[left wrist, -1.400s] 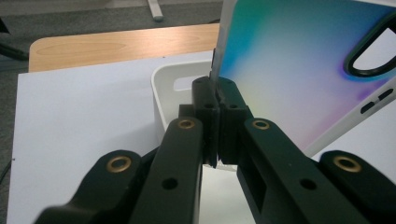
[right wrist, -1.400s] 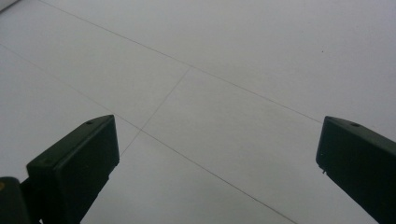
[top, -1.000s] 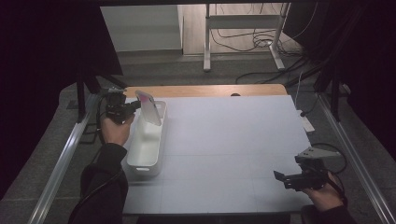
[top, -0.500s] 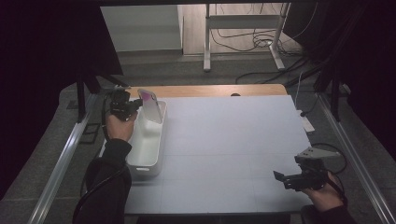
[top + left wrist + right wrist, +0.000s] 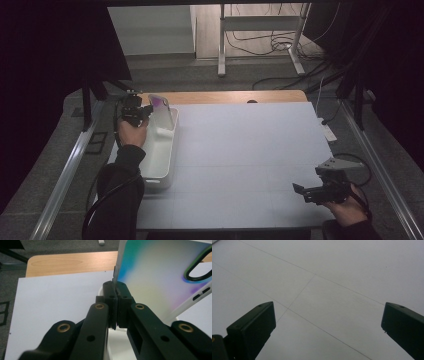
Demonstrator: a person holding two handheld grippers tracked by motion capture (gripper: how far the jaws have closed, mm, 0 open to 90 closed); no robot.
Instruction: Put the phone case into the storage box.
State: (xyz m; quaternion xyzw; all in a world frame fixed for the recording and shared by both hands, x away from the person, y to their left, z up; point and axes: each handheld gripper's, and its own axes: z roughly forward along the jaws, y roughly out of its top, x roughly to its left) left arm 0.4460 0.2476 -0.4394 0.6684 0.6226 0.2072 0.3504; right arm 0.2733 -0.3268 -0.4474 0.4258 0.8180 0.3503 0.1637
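Two black left tongs (image 5: 116, 303) pinch a glossy iridescent phone case (image 5: 160, 277); right tongs (image 5: 328, 332) gape.

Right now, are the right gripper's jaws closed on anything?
No, the right gripper has its jaws wide apart over the bare white table.

We see a table (image 5: 240, 150) covered by a white sheet with faint grid lines running across it; in the right gripper view the same pale surface (image 5: 337, 277) shows thin crossing lines. At the far edge a strip of bare wood (image 5: 225, 97) stays uncovered, also visible in the left gripper view (image 5: 70, 263). Directly on the sheet, along the left side, we find a long white bin (image 5: 161, 157) standing lengthwise, its near end close to the front edge.
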